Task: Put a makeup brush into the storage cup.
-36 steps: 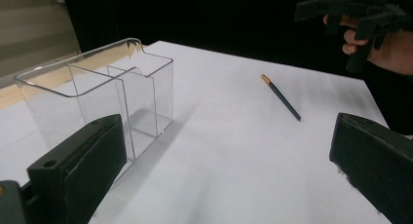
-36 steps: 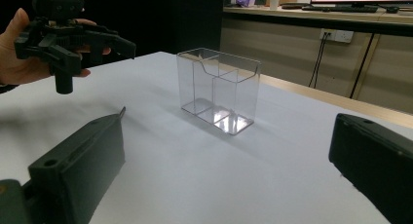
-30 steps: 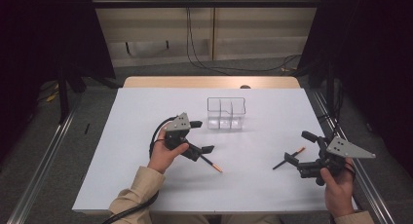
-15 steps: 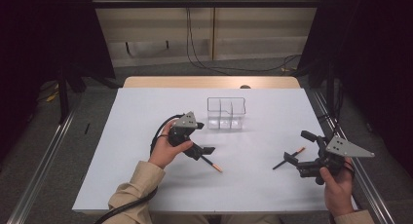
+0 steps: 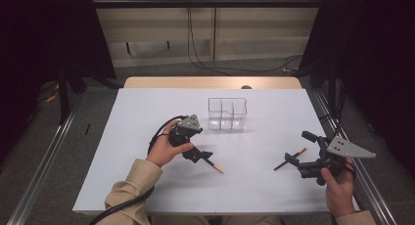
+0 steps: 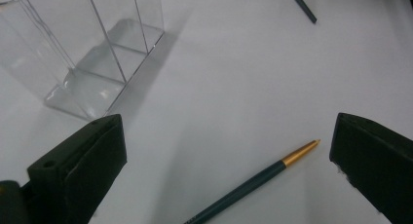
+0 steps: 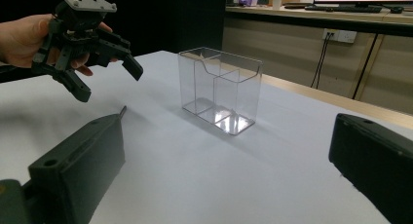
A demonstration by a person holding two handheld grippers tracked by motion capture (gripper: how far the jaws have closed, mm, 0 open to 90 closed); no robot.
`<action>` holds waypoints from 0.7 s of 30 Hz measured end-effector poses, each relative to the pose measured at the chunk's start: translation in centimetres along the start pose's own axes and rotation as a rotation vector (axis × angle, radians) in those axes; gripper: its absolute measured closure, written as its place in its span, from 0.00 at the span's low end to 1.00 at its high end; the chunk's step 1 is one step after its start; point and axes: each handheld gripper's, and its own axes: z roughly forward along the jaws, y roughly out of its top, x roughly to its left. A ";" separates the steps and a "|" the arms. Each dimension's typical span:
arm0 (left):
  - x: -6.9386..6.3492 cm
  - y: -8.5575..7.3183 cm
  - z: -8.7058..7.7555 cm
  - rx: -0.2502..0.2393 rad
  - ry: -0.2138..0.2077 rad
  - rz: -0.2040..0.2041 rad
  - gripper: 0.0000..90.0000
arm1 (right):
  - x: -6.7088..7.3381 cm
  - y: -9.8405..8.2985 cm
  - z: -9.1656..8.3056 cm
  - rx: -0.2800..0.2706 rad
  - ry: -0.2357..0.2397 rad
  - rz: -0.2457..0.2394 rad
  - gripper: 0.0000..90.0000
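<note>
Clear plastic, the holder (image 5: 227,113) stands upright just above the middle of the high view, its open compartments empty, probably the place meant for the two pens. Left tool (image 5: 199,156), jaws wide, hangs low over the near pen (image 6: 253,184), which lies flat between the jaws at the bottom of the left gripper view, lined up for a pinch. Right tool (image 5: 299,162), also wide and holding nothing, sits at right, beside the other pen (image 5: 290,159) on the white surface (image 5: 147,112).
</note>
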 end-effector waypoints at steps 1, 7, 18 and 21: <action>0.0 0.0 0.0 0.002 -0.003 0.001 0.00 | 0.0 0.0 0.0 0.001 -0.002 -0.001 0.00; 0.1 0.4 -0.2 0.065 -0.028 -0.002 0.00 | 0.0 0.0 -0.1 -0.004 -0.007 -0.002 0.00; 0.1 1.0 -0.5 0.175 -0.041 0.057 0.00 | 0.1 0.0 -0.1 -0.004 -0.003 0.000 0.00; 0.3 1.0 -0.4 0.207 -0.034 0.056 0.00 | 0.1 0.1 -0.1 -0.002 -0.002 -0.002 0.00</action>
